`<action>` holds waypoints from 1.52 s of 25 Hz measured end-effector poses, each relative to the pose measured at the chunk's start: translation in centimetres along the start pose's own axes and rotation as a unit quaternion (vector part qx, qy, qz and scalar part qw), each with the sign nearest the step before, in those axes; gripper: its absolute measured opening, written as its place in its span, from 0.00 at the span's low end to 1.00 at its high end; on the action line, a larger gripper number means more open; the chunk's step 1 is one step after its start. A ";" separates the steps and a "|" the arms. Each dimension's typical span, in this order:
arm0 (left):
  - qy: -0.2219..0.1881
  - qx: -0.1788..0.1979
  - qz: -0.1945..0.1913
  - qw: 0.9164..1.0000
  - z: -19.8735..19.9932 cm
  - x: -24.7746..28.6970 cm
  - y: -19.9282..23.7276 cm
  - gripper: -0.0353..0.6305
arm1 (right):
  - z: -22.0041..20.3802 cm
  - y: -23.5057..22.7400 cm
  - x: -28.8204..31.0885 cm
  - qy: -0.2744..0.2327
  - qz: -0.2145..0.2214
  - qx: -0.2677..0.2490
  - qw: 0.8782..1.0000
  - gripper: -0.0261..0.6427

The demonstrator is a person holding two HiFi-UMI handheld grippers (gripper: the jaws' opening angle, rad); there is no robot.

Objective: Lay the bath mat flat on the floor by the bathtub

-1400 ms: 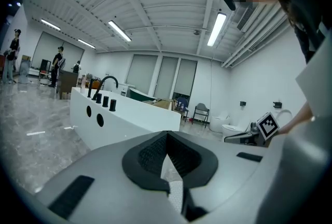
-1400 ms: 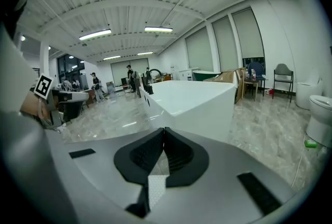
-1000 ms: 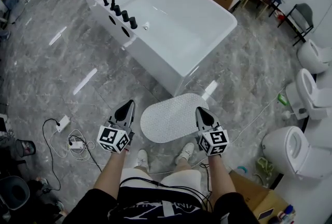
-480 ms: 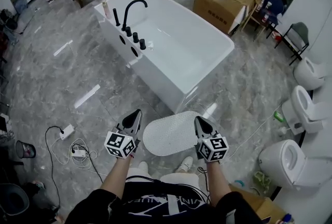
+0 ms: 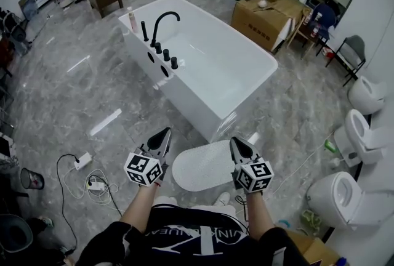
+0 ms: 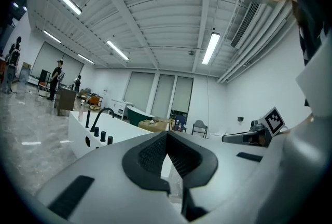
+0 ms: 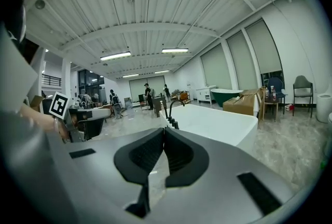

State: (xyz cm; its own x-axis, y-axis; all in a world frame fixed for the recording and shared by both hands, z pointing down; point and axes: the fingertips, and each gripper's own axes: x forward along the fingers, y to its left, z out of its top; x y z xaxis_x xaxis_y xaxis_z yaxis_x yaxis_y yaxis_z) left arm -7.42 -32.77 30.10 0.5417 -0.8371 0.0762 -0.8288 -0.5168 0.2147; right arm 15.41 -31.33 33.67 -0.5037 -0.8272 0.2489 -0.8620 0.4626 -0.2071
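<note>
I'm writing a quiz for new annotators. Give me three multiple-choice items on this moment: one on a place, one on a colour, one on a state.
1. The bath mat lies: A inside the bathtub; B on the floor at the bathtub's near end; C on a box.
2. The faucet is: A chrome; B black; C gold.
3. The jaws of the left gripper and right gripper are: A wide apart; B clamped on the bath mat; C together, empty.

Answers: B, it lies flat between the grippers; B, dark against the white bathtub; C, both gripper views show tips touching with nothing between.
</note>
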 end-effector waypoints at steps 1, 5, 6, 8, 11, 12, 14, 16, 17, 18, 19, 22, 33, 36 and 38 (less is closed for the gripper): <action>-0.003 0.002 -0.002 1.000 0.7 -0.1 -0.1 0.07 | 0.6 0.3 -0.1 -0.004 0.003 0.000 1.000 0.08; -0.011 0.022 -0.015 1.000 2.5 -0.2 -0.4 0.07 | 2.1 1.4 -0.1 -0.014 0.012 -0.004 1.000 0.08; -0.013 0.026 -0.018 0.999 2.9 -0.2 -0.4 0.07 | 2.4 1.6 -0.1 -0.016 0.014 -0.007 1.000 0.08; -0.018 0.029 -0.022 0.999 3.4 -0.2 -0.5 0.07 | 2.8 1.9 0.0 -0.019 0.017 -0.012 1.000 0.08; -0.024 0.033 -0.024 0.999 4.2 -0.1 -0.6 0.07 | 3.7 2.1 0.1 -0.021 0.017 -0.022 0.999 0.08; -0.025 0.033 -0.023 0.999 4.4 -0.2 -0.5 0.07 | 3.9 2.1 0.1 -0.022 0.017 -0.025 0.999 0.08; -0.025 0.034 -0.019 0.999 4.6 -0.1 -0.3 0.07 | 4.3 2.1 0.2 -0.024 0.016 -0.022 0.999 0.08; -0.025 0.033 -0.015 0.999 4.7 0.0 0.0 0.07 | 4.5 1.8 0.4 -0.028 0.014 -0.015 0.999 0.08; -0.025 0.033 -0.013 0.999 4.6 0.2 0.2 0.07 | 4.6 1.7 0.5 -0.030 0.013 -0.013 0.999 0.08; -0.026 0.032 -0.012 0.999 4.6 0.3 0.4 0.07 | 4.7 1.6 0.7 -0.030 0.013 -0.012 0.999 0.08; -0.028 0.031 -0.009 0.999 4.6 0.4 0.6 0.07 | 4.7 1.5 0.8 -0.031 0.014 -0.012 0.999 0.08; -0.031 0.027 -0.003 0.999 4.7 0.6 1.1 0.07 | 4.9 1.2 1.0 -0.031 0.013 -0.013 0.999 0.08; -0.034 0.020 0.009 0.999 4.3 1.5 1.3 0.07 | 4.2 -0.2 1.7 -0.020 0.013 -0.006 1.000 0.08; -0.033 0.017 0.013 0.999 4.3 1.5 1.3 0.07 | 4.3 -0.3 1.8 -0.016 0.015 -0.005 1.000 0.08; -0.033 0.017 0.015 0.999 4.3 1.4 1.2 0.07 | 4.3 -0.3 1.8 -0.014 0.015 -0.005 1.000 0.08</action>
State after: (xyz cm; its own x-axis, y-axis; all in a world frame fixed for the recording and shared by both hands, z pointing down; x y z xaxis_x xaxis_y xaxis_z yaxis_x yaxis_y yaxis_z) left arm -8.30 -35.35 26.26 0.5076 -0.8614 0.0169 -0.8491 -0.4968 0.1798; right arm 15.03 -34.31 30.09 -0.5284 -0.8213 0.2150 -0.8467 0.4910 -0.2051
